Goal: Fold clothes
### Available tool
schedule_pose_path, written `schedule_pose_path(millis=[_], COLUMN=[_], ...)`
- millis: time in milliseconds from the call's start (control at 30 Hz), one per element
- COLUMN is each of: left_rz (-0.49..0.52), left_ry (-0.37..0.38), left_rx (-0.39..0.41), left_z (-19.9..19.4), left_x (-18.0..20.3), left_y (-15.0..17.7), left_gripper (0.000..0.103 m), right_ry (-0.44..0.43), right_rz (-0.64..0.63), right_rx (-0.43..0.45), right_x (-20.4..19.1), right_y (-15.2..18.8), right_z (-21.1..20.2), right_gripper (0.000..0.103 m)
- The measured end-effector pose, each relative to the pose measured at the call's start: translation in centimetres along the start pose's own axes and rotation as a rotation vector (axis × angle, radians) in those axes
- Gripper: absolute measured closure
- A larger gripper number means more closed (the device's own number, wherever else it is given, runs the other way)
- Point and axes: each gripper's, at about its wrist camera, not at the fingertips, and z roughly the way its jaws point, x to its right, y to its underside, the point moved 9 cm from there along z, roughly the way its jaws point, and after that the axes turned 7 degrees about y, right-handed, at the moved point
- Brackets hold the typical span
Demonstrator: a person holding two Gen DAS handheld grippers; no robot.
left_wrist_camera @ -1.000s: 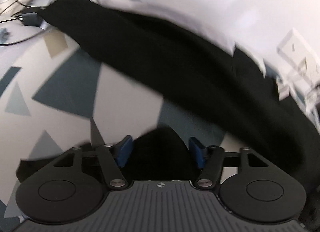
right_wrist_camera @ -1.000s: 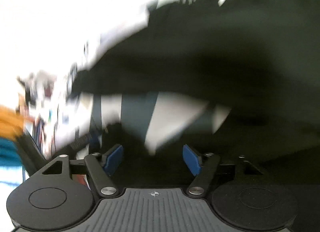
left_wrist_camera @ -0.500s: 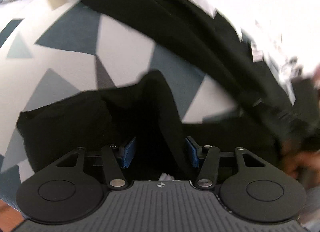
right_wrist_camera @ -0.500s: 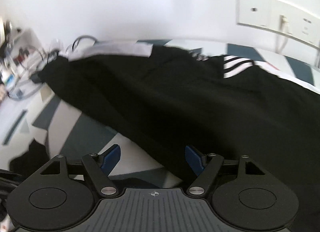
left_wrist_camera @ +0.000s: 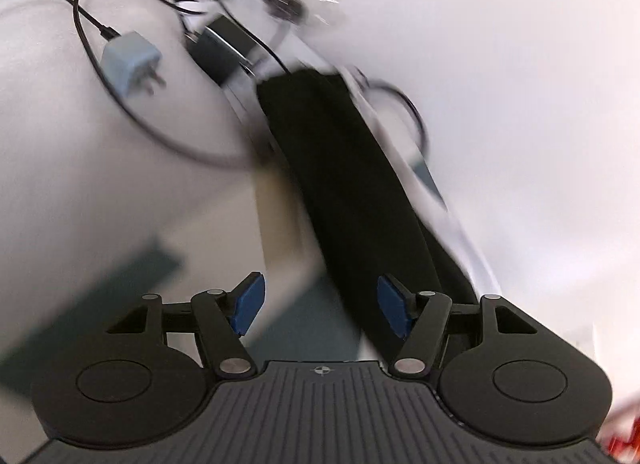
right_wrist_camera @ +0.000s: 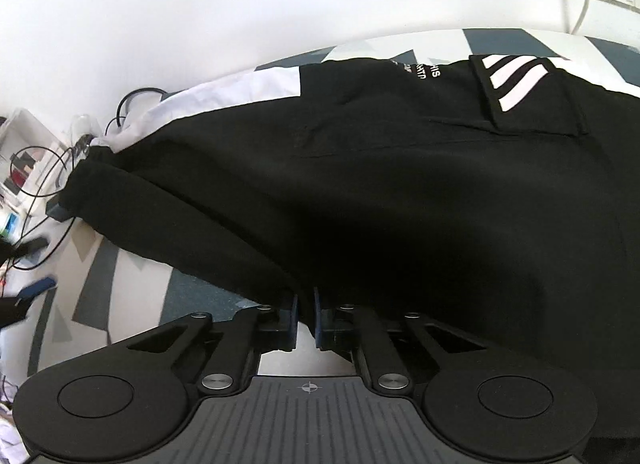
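Right tool [right_wrist_camera: 305,320] since before now pinched on black garment [right_wrist_camera: 400,192] w/ white stripes; left tool [left_wrist_camera: 320,306] opening, empty.

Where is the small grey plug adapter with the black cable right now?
In the left wrist view, the small grey plug adapter lies upper left on the pale surface, left of the long black garment, its black cable looping behind it.
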Motion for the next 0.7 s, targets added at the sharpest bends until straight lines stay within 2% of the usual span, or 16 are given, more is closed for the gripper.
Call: schedule_pose_path(millis=[200,233,267,300,333,400,467,633,700], left_rz=[0.045,0.046,0.043,0.035,0.027,0.049,0.100,0.176,0.179], left_ry=[0.055,0.062,0.077,0.086,0.084,0.081,0.073,0.075,0.068], left_rx=[-0.013,-0.008,-0.016,-0.035,-0.053,-0.045,-0.027,0.006,0.004], left_z=[5.7,6.3,6.8,7.3,7.6,7.5,6.7,3.2,2.2], left_x=[-0.1,-0.2,-0.2,-0.3,-0.4,-0.5,-0.3,-0.1,-0.3], left_y=[-2.6,-2.9,-3.0,-2.9,-2.7,-2.3,-2.0,-1.5,-1.0], left_gripper=[0.042,0.053,0.063,0.089,0.095,0.097,0.098,0.099,0.099], right_ry=[0.044,0.058,0.068,0.071,0.061,0.028,0.034,0.043,0.030], right_rz=[-0.032,-0.025,-0.002,0.042,0.089,0.134,0.103,-0.121,-0.219], right_rx=[-0.040,-0.036,-0.026,-0.005,0.036,0.147,0.233,0.291,0.308], right_x=[-1.4,-1.6,-1.7,-2.0,-2.3,-3.7,-5.7,-13.4,-17.1], right_y=[1.3,1.3,0.9,0.3,-0.5,-2.8,-5.5,-11.5,-13.5], right_z=[-0.9,-1.1,-1.5,-2.0,-2.7,-4.2,-4.7,-0.5,2.1], right_gripper=[0.097,0.096,0.089,0.084,0.075,0.070,0.064,0.056,0.040])
